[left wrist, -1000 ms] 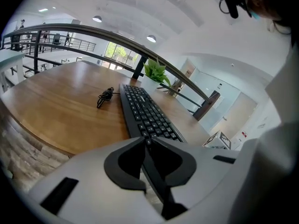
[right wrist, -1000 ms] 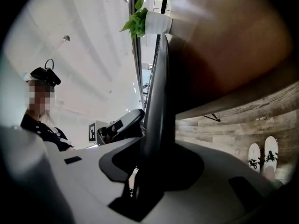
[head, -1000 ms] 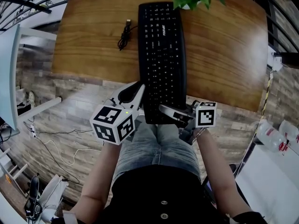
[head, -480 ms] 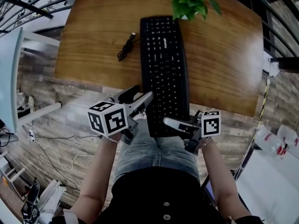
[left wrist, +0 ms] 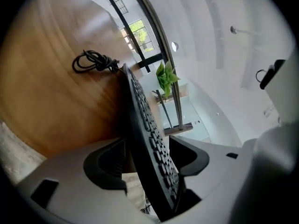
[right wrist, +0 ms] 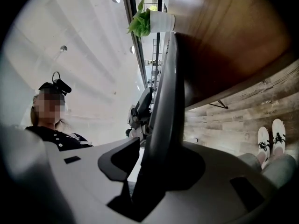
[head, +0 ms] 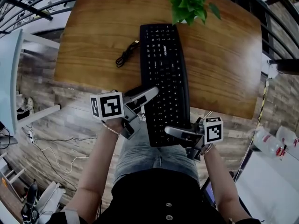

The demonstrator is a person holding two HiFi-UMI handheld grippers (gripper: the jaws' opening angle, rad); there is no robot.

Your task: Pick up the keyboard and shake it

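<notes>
1. Head view: the black keyboard [head: 163,73] is a long matte plastic slab with rows of small square keys. It runs lengthwise from the glossy, round-cornered wooden table [head: 93,31] toward the person. Its far part lies over the tabletop, and its near end juts past the table edge above denim-clad legs.
2. A coiled black cable [head: 125,55] lies on the wood to the left of the keyboard, and a leafy green plant [head: 187,1] stands at its far end.
3. The left gripper [head: 149,92] is smooth pale-grey plastic with a black-and-white marker cube [head: 107,105], and it reaches to the keyboard's left long edge. The right gripper [head: 170,131] sits at the near right corner with one grey finger across the keys.
4. Left gripper view: the jaws have just been opening and stand wide. The keyboard's edge [left wrist: 140,111] runs between the black pads [left wrist: 110,160], and a gap shows beside the ribbed pad, so nothing is clamped.
5. Right gripper view: the keyboard [right wrist: 166,87] shows edge-on as a thin, dark, curved blade between jaws that have just been opening a little. The pad on the table side lies against it, and a pale sliver separates the other pad [right wrist: 119,160] from it, so there is no firm grip. The plant's white pot [right wrist: 161,20] and plank-patterned floor [right wrist: 233,111] show beyond.
</notes>
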